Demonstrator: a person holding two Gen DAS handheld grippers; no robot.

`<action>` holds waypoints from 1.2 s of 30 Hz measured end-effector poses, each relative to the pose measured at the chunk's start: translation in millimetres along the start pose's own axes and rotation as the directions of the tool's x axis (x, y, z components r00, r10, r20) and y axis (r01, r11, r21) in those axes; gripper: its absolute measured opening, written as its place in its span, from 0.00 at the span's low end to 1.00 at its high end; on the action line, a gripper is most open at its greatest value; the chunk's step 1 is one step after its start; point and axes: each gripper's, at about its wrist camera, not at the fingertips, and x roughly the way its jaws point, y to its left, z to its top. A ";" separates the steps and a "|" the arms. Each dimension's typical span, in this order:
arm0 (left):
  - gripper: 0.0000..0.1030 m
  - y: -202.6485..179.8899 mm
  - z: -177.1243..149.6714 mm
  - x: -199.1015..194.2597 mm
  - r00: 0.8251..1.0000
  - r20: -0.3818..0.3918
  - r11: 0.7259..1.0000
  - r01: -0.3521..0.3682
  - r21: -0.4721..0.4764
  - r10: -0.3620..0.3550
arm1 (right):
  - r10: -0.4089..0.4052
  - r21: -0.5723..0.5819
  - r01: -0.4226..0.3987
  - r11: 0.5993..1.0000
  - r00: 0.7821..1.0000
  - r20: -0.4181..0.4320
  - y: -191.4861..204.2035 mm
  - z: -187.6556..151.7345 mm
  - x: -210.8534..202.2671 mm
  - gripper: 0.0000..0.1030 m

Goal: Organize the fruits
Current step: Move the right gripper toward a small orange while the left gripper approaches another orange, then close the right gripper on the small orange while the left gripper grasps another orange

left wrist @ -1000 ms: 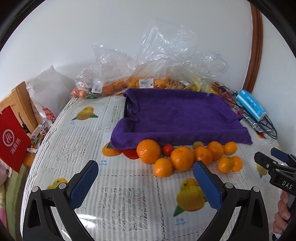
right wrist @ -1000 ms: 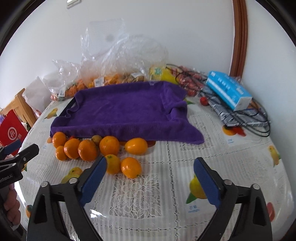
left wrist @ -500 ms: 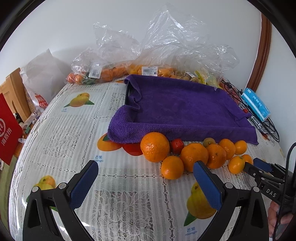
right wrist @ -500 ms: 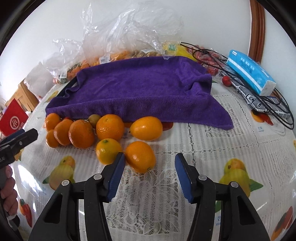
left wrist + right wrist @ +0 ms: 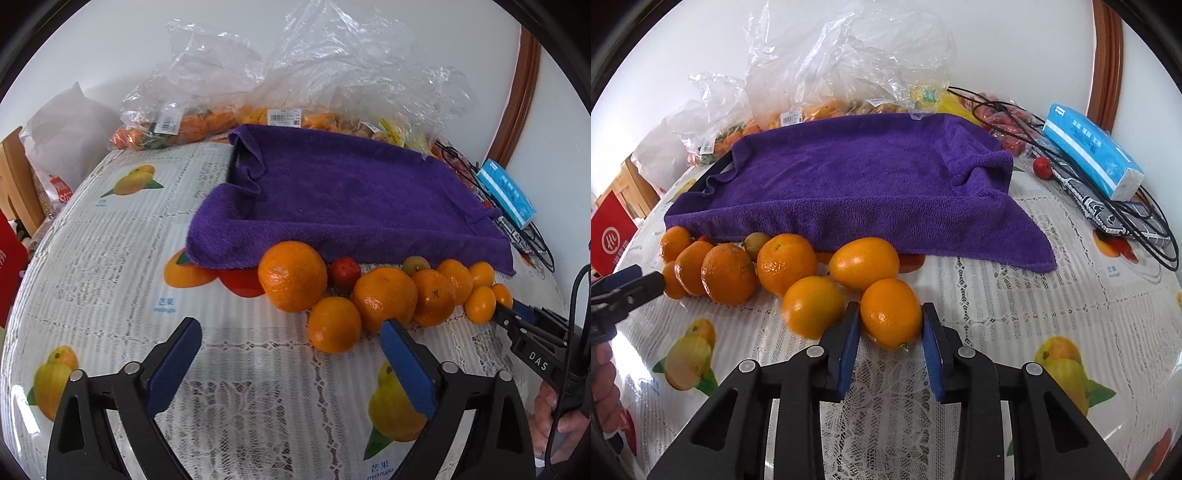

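Note:
A row of several oranges lies on the tablecloth in front of a tray draped with a purple towel (image 5: 351, 192) (image 5: 871, 177). My right gripper (image 5: 891, 325) is shut on the nearest orange (image 5: 891, 312), both blue pads pressing its sides; a second orange (image 5: 812, 308) touches the left finger. My left gripper (image 5: 291, 343) has its jaws wide and closing, with only tablecloth between them. Just beyond it lie a small orange (image 5: 334, 325), a large orange (image 5: 292, 275) and a small red fruit (image 5: 344, 271). The right gripper (image 5: 517, 314) shows at the row's right end.
Clear plastic bags of fruit (image 5: 295, 92) are heaped behind the tray against the wall. A blue tissue pack (image 5: 1089, 155), black cables (image 5: 1137, 229) and a red fruit (image 5: 1043, 168) lie at the right. A red bag (image 5: 611, 236) and wooden furniture stand off the left edge.
My right gripper came down and closed from wide open onto the nearest orange. My left gripper sank toward the left end of the row, its jaws narrowing slightly.

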 end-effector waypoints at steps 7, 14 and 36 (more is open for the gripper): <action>0.74 -6.2 -1.6 7.3 1.000 0.006 1.000 0.027 -0.017 -0.027 | 0.001 -0.001 -0.001 1.000 1.000 -0.001 -0.7 0.4 -0.1 0.32; 0.43 -10.7 -4.2 4.8 0.997 0.022 0.997 0.070 0.018 -0.070 | 0.024 0.019 -0.024 1.000 1.000 0.003 -3.8 -0.5 -0.2 0.32; 0.30 -11.4 -6.9 8.5 0.999 0.006 0.999 0.038 -0.011 -0.037 | 0.017 0.003 -0.017 1.000 1.000 0.005 -3.5 -11.2 -9.3 0.31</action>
